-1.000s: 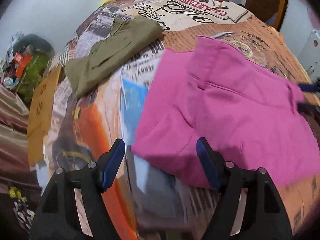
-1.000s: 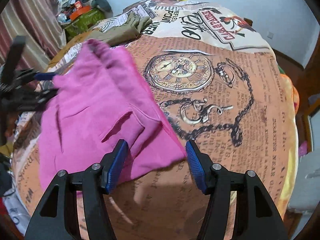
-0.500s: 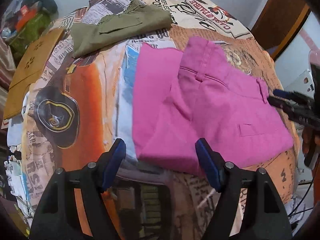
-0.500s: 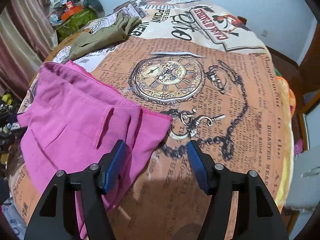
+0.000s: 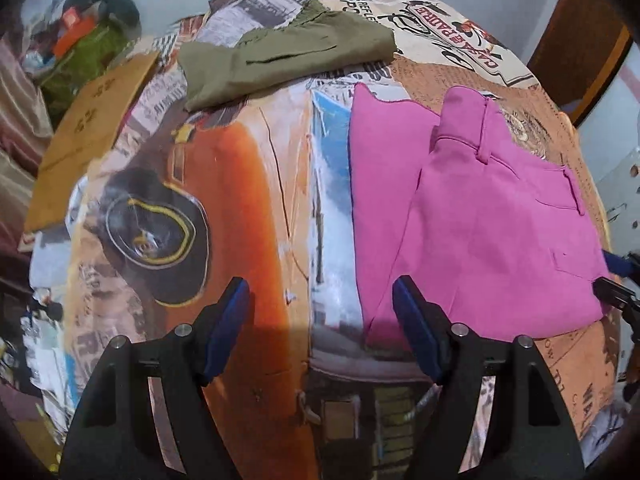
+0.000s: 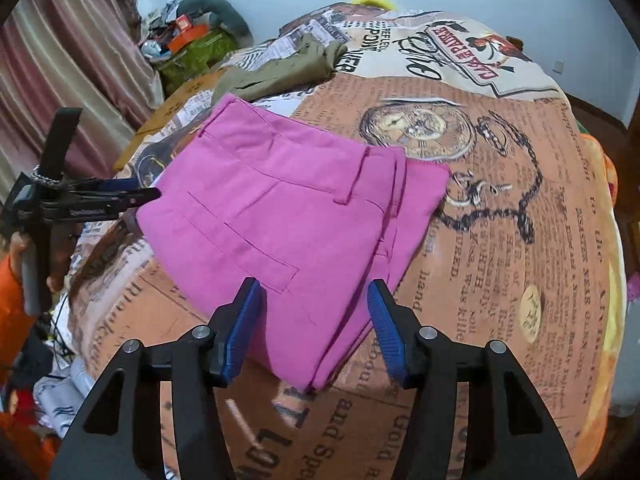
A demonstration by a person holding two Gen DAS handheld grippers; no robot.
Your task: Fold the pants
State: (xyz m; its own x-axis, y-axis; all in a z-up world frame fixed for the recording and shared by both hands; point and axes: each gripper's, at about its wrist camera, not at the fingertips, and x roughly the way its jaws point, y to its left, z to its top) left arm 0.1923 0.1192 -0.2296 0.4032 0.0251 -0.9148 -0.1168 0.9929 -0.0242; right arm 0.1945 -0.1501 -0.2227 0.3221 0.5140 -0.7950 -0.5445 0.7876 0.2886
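Observation:
The pink pants [image 5: 480, 216] lie folded flat on the printed bedspread [image 5: 248, 208], waistband toward the far side. They also show in the right wrist view [image 6: 288, 216], with the back pocket facing up. My left gripper [image 5: 320, 312] is open and empty, above the bedspread just left of the pants' near left edge. My right gripper [image 6: 314, 312] is open and empty, its jaws either side of the pants' near corner without closing on it. The right gripper also shows at the right edge of the left wrist view [image 5: 618, 276], and the left gripper in the right wrist view [image 6: 148, 196].
Folded olive-green pants [image 5: 288, 56] lie at the far side of the bed, also in the right wrist view [image 6: 284, 68]. A brown cardboard sheet [image 5: 88, 140] sits at the left bed edge. Clutter [image 6: 192, 44] is piled by the curtain [image 6: 72, 72]. A wooden door [image 5: 580, 40] stands at the far right.
The pants have settled flat into a folded shape. My left gripper has drawn back to the left, off the pants. My right gripper has moved over the pants' near corner.

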